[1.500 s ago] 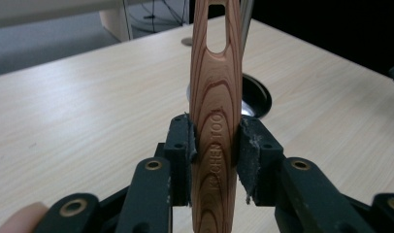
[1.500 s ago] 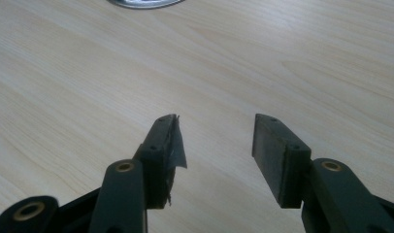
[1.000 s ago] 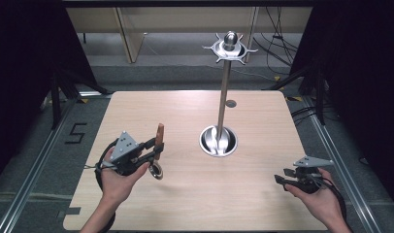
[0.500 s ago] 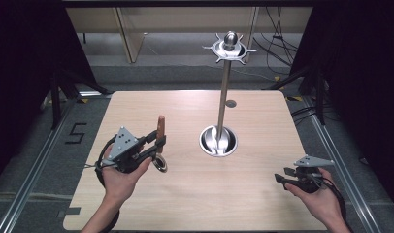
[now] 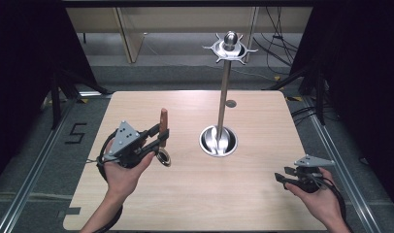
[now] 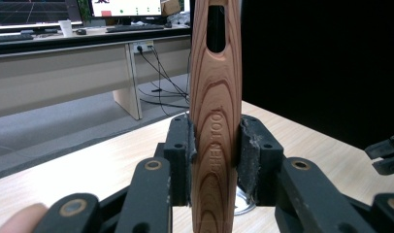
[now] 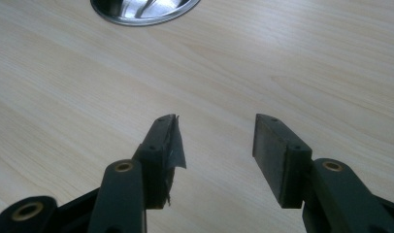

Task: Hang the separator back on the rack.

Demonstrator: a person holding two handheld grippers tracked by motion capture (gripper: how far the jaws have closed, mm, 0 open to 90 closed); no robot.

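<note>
Two grippers are at work over the wooden table (image 5: 263, 204), one in each of the person's hands. The left gripper (image 5: 156, 137) sits over the left part of the table, near the front, with its jaws closed on a wooden-handled utensil (image 5: 163, 127); both pads press on the handle from either side, partway closed around its width. In the left gripper view the wooden handle (image 6: 216, 121) stands upright between the pads (image 6: 179, 158), its grain clear, lettering stamped along it, and a long hanging slot cut through its upper end. In the high view the handle rises above the jaws, and a metal ring-shaped end (image 5: 163, 158) hangs below them, close over the tabletop; whether it touches the wood cannot be told. The right gripper (image 5: 281, 177) is held low near the table's front right corner, well apart from the utensil, with nothing in it. The right gripper view shows its jaws standing apart with only bare tabletop between them, and a bit of the lining on one pad (image 7: 173, 145) frayed and peeling. A steel utensil stand (image 5: 223, 97) rises from a round dished base (image 5: 218, 141) near the table's middle, topped by a ring of hooks (image 5: 229, 47); it stands between the two grippers and farther back.
</note>
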